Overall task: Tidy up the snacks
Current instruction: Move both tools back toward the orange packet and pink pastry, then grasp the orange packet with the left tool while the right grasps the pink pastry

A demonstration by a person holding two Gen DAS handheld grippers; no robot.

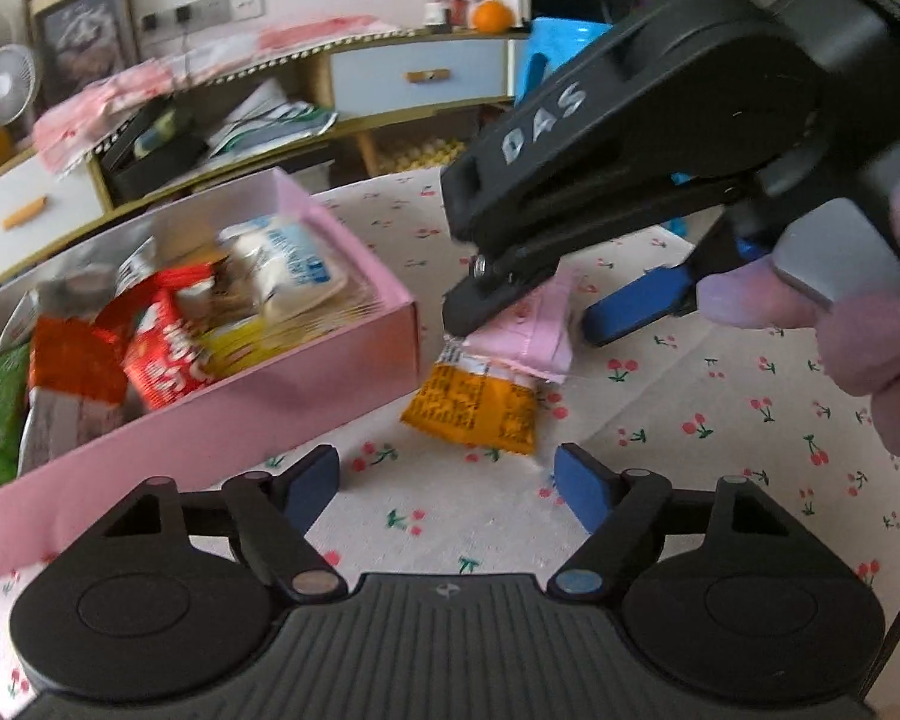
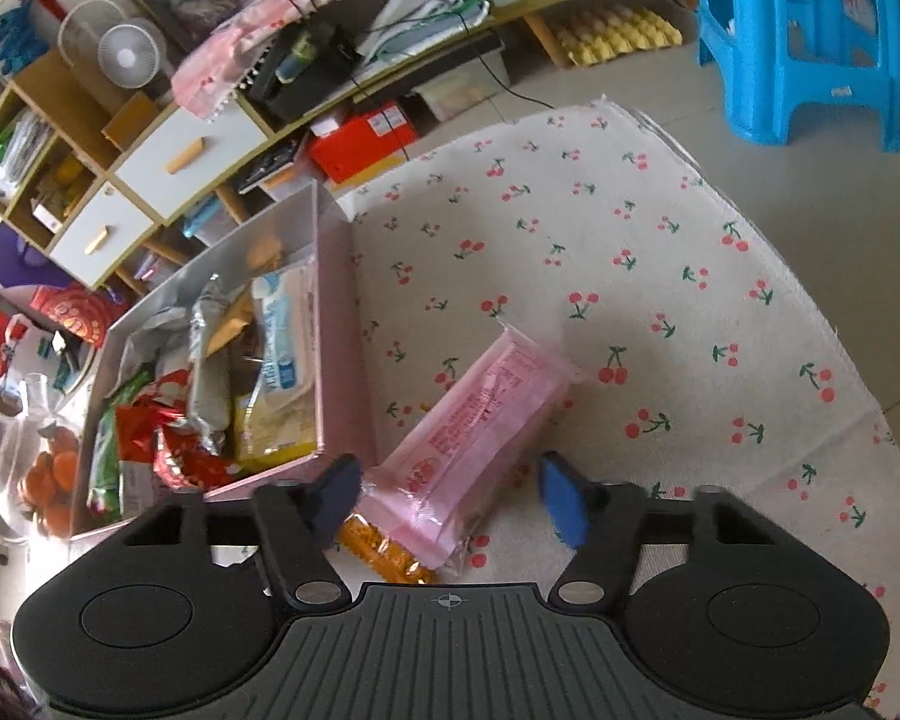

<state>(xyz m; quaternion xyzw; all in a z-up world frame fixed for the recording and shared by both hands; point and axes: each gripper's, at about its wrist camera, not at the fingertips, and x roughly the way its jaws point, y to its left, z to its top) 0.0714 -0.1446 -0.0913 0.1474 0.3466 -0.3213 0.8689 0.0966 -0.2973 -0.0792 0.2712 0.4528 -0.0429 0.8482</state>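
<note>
Hovering over the cherry-print tablecloth (image 2: 660,276), the right gripper (image 2: 450,489) has its blue pads spread wide to either side of a pink snack packet (image 2: 480,420), touching neither side of it as far as the right wrist view shows. That packet lies across an orange snack packet (image 1: 480,408), both on the cloth just beside the pink box (image 1: 306,384). The box is crowded with wrapped snacks, among them a red packet (image 1: 168,360) and a white-and-blue one (image 1: 297,267). The left gripper (image 1: 447,483) sits low near the box's front wall, jaws wide apart and holding nothing. Behind the table stand a shelf unit with white drawers (image 2: 180,156) and a blue plastic stool (image 2: 804,42)
</note>
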